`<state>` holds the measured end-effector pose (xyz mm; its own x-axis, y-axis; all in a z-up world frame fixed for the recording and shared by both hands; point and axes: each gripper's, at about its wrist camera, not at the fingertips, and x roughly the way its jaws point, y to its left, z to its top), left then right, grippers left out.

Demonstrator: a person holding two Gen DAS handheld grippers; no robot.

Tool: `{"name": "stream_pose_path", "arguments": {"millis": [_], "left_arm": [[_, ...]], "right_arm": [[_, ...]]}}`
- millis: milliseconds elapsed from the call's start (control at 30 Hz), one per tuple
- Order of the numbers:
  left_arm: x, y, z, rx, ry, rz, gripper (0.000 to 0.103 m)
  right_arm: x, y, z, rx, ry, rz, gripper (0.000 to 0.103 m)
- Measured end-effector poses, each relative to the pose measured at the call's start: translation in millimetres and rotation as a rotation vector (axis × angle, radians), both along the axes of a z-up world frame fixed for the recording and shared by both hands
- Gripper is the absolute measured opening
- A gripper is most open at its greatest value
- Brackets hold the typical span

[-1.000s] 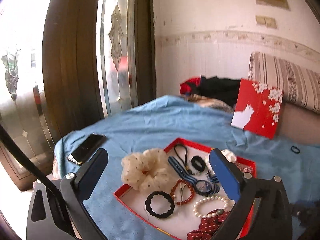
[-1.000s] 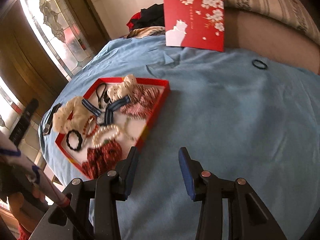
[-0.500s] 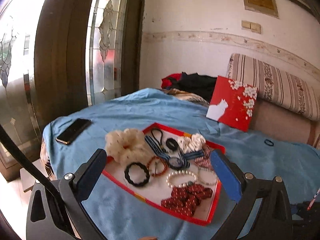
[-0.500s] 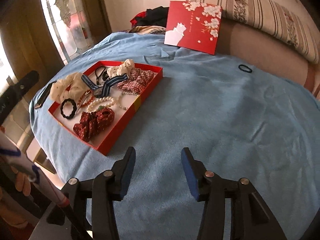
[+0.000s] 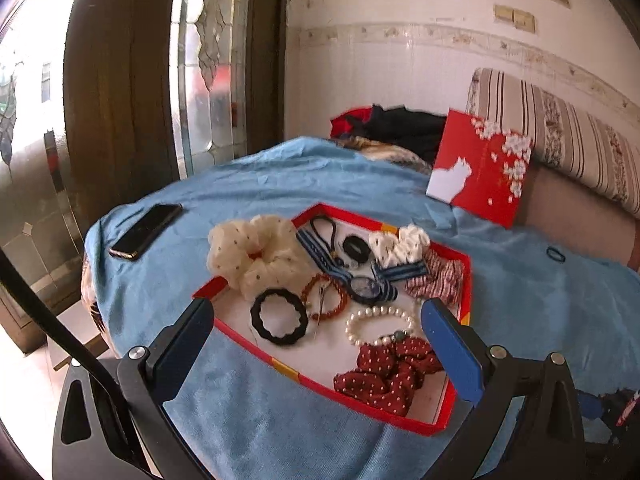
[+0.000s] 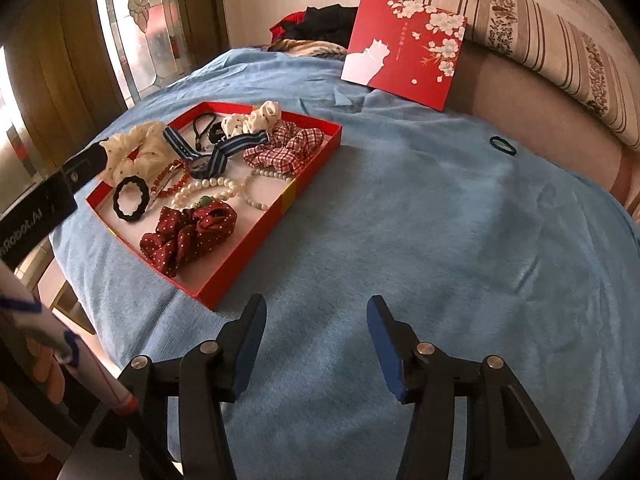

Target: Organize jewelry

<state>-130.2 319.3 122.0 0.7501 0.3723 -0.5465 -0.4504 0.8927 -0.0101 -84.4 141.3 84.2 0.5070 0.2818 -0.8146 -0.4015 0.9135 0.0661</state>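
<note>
- The left gripper hangs over the red tray, jaws spread wide and empty, with the black ring and pearl bracelet just ahead between them.
- The right gripper is over bare blue cloth, tray ahead to its left; its jaws have just been opening, nothing between them.
- Best to single out one piece, descend straight, and avoid snagging neighbours.
</note>
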Motion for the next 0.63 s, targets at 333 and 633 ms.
{"name": "stream_pose_path", "arguments": {"millis": [333,633], "left_arm": [[12.5,7.4,-15.3,-0.014,0.088,0.0,0.103],[17.7,7.6,-23.1,-0.027,0.127,0.002,0.103]], "right_arm": [[14.0,24.3,-12.3,-0.044,0.02,0.007,0.057],[16.2,20.8,-19.3,-0.057,0.026,-0.007,0.06]]}}
